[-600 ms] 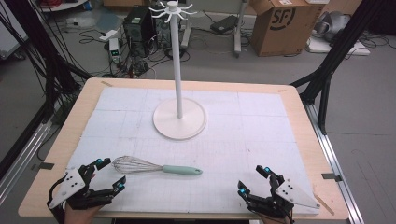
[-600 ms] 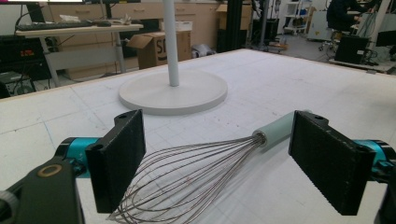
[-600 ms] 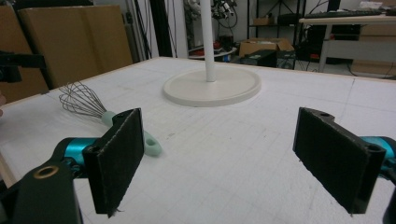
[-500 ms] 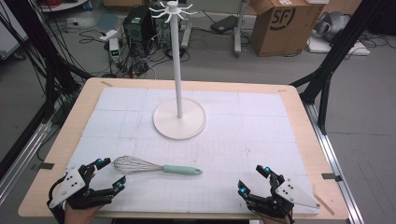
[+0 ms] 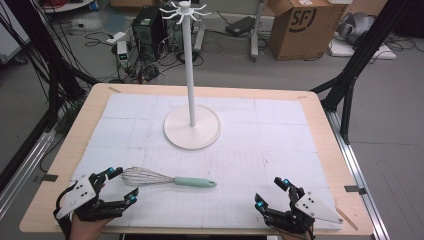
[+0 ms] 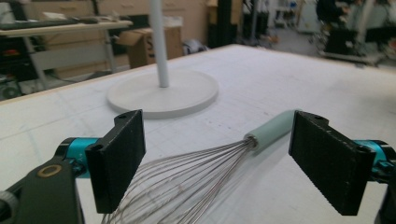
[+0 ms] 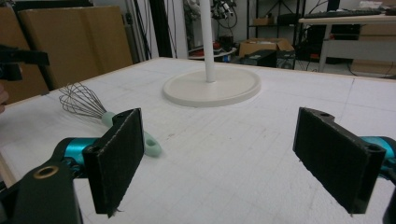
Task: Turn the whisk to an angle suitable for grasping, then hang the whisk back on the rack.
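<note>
A wire whisk (image 5: 167, 179) with a pale green handle lies flat on the white mat near the front, wires to the left. My left gripper (image 5: 120, 186) stands open at the front left, its jaws on either side of the whisk's wire end (image 6: 187, 179). At the front right my right gripper (image 5: 273, 194) is open with nothing between its jaws; the whisk (image 7: 107, 114) lies off to its left. A tall white hook stand (image 5: 191, 120) rises from a round base at the mat's middle.
The white mat (image 5: 280, 145) covers a wooden table (image 5: 332, 145). Beyond the far edge are cables, a computer case (image 5: 147, 25) and a cardboard box (image 5: 300, 22) on the floor. Black frame legs (image 5: 350, 70) stand at the right.
</note>
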`<state>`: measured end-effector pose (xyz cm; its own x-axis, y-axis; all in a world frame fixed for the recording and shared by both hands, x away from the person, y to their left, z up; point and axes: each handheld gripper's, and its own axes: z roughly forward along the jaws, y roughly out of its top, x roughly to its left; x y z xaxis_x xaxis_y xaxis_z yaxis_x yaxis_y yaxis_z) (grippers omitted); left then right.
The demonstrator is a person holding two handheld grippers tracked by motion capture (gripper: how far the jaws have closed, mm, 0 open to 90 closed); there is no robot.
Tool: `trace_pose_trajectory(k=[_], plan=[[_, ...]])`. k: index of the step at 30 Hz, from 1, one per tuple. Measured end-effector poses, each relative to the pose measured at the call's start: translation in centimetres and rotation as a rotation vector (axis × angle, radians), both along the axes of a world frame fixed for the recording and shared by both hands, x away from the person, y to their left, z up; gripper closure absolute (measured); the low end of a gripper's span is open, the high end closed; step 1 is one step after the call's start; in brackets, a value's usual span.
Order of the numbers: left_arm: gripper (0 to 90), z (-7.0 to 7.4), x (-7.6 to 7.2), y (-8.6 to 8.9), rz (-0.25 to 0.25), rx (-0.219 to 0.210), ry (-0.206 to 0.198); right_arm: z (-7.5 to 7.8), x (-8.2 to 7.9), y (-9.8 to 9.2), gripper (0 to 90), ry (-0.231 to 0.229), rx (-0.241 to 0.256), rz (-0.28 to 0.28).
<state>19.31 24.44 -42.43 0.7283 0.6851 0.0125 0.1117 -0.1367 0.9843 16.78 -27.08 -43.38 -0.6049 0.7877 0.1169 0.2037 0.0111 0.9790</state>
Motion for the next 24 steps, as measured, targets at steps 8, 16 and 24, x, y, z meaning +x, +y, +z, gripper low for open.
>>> trace_pose_trajectory(k=[8,16,24], plan=[[21.1,3.8,3.5,-2.3,-0.206,0.067,-0.038,-0.1,0.1,-0.1,15.6,0.008,0.009,-0.002],[24.2,5.5,5.6,-3.6,-0.297,0.15,-0.025,-0.1,0.1,-0.1,15.6,0.005,0.01,-0.004],[24.7,4.5,8.0,-6.4,-0.362,0.21,0.05,-0.1,0.2,0.0,15.6,0.004,0.007,0.001]])
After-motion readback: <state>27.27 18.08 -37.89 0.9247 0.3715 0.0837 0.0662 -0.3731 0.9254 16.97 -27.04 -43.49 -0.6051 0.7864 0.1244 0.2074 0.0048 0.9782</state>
